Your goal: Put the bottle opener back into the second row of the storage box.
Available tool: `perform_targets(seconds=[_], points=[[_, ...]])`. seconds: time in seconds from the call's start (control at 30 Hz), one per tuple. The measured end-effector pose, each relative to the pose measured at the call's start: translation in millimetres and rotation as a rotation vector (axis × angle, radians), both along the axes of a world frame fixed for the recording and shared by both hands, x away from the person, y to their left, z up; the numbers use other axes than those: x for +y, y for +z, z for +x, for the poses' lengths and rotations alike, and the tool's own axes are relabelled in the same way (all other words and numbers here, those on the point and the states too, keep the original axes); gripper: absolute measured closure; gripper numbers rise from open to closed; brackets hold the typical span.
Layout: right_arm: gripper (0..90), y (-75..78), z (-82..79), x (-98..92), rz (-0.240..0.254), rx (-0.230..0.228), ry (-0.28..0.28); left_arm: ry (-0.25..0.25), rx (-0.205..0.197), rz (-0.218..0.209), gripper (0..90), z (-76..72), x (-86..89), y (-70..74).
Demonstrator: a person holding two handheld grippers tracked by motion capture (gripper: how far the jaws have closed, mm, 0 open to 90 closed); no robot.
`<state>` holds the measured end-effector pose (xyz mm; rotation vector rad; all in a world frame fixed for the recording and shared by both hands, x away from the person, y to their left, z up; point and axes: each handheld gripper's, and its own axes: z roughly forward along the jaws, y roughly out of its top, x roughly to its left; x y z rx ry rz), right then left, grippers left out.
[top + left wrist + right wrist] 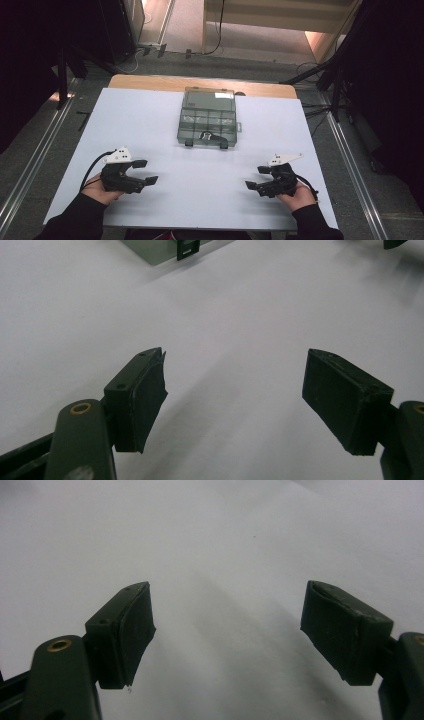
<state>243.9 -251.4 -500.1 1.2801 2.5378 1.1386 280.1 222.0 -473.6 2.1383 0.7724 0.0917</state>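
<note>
A clear grey plastic organiser box (208, 119) with small compartments sits shut at the back middle of the white table (150, 115), black latches on its near edge. My left gripper (148, 171) rests at the front left, held in a hand, jaws wide apart over bare table; its own view (235, 390) has nothing between the pads, and a corner of the box (160, 249) at the top edge. At the front right my right gripper (255, 177) also stands open, and its view (227, 627) has only white surface between the jaws.
The white sheet covers a wooden tabletop (200, 84) whose far edge shows behind the box. Metal rails (30, 165) run along both sides on the floor, and dark stands and cables (330, 75) sit beyond the table's far corners.
</note>
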Motion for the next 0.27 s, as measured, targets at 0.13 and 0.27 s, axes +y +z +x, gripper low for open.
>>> perform_targets(seconds=[0.13, 0.27], points=[[22.6, 0.0, 0.1, 0.1, -0.001, 0.000, 0.003, 0.000, 0.000, 0.002, 25.1, 0.1, 0.0, -0.1], [22.6, 0.1, 0.0, 0.0, 0.001, 0.003, 0.003, 0.001, 0.001, 0.003, 25.1, 0.1, 0.0, 0.0]])
